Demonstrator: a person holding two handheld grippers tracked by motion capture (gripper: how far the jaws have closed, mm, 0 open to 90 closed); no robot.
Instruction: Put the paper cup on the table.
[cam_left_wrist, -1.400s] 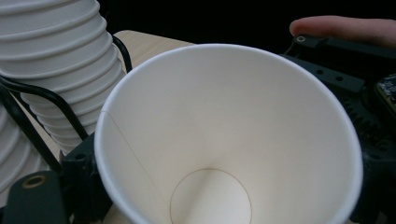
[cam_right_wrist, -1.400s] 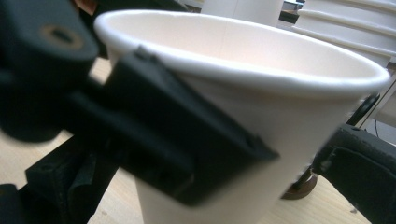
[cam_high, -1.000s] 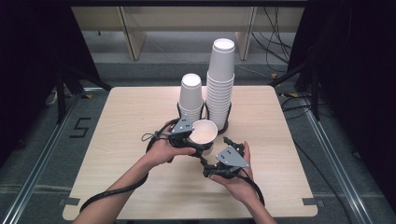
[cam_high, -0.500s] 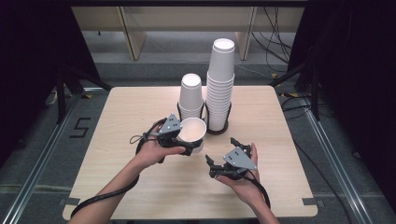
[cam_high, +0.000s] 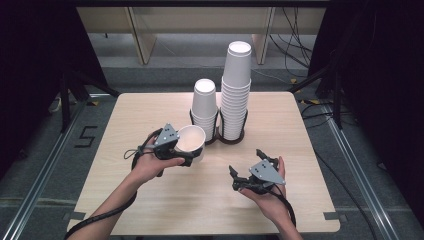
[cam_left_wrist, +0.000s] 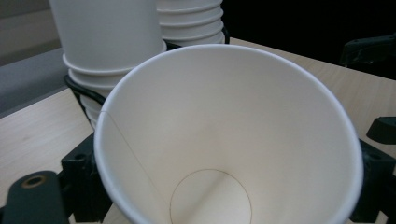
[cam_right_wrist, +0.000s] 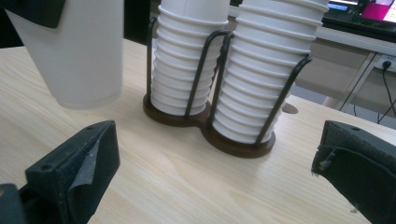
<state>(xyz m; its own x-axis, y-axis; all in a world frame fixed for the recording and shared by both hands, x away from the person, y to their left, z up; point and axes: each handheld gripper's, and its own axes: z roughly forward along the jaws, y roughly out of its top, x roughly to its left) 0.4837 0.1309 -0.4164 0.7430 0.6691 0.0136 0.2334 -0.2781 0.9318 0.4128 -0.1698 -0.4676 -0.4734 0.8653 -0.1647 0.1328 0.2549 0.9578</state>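
Observation:
A single white paper cup (cam_high: 191, 139) is tipped on its side above the table, mouth toward me, with my left gripper (cam_high: 190, 152) shut on it. In the left gripper view the cup (cam_left_wrist: 224, 130) sits between the two black jaws, a pad on each side of its wall. My right gripper (cam_high: 248, 167) hovers at the front right of the table, open, nothing between its jaws. A short stack of cups (cam_high: 205, 107) and a tall stack (cam_high: 236, 85) stand in a dark wire holder (cam_high: 220, 139) behind the held cup. The right gripper view shows the holder (cam_right_wrist: 233, 144) ahead of its own gripper (cam_right_wrist: 215, 177).
The pale wooden table (cam_high: 150, 200) ends close behind the holder. Dark cables trail from both grippers over the front edge. Black curtains, cables and a wooden bench lie beyond the table.
My left gripper has carried the cup to the left, away from the right gripper. The right gripper has drifted slightly right and nearer the front edge.

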